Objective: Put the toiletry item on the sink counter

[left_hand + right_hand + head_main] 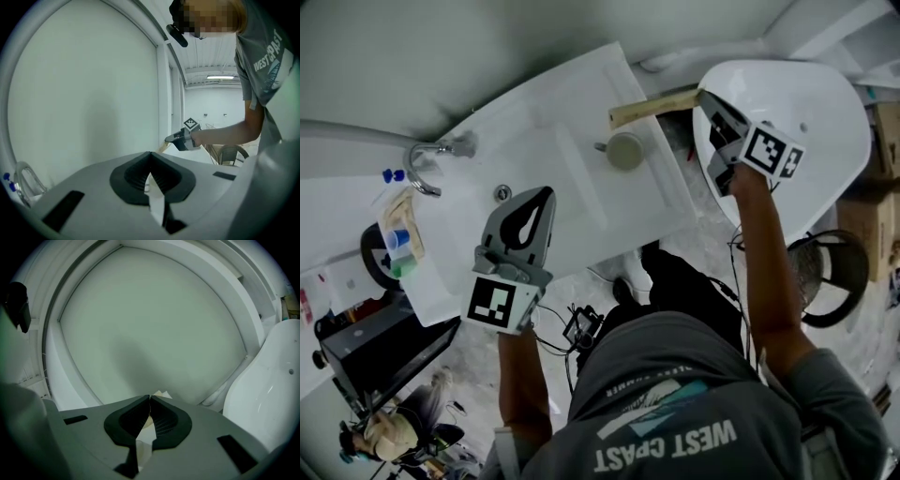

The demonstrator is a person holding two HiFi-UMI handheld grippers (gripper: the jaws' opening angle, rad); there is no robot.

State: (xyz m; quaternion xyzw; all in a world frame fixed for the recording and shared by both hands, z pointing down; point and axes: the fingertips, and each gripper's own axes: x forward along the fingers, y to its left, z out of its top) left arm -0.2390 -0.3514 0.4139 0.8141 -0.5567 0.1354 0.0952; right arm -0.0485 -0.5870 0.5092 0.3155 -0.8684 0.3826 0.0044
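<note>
head view shows right gripper clamping beige item; left gripper closed, empty.

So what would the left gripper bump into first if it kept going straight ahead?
Most likely the plain pale wall behind the sink counter; nothing else shows ahead of the left gripper, though depth is unclear.

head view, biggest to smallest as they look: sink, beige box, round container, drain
1. sink
2. beige box
3. round container
4. drain
Box and container look close, and the box may be nearer the camera, so that pair is unsure.
</note>
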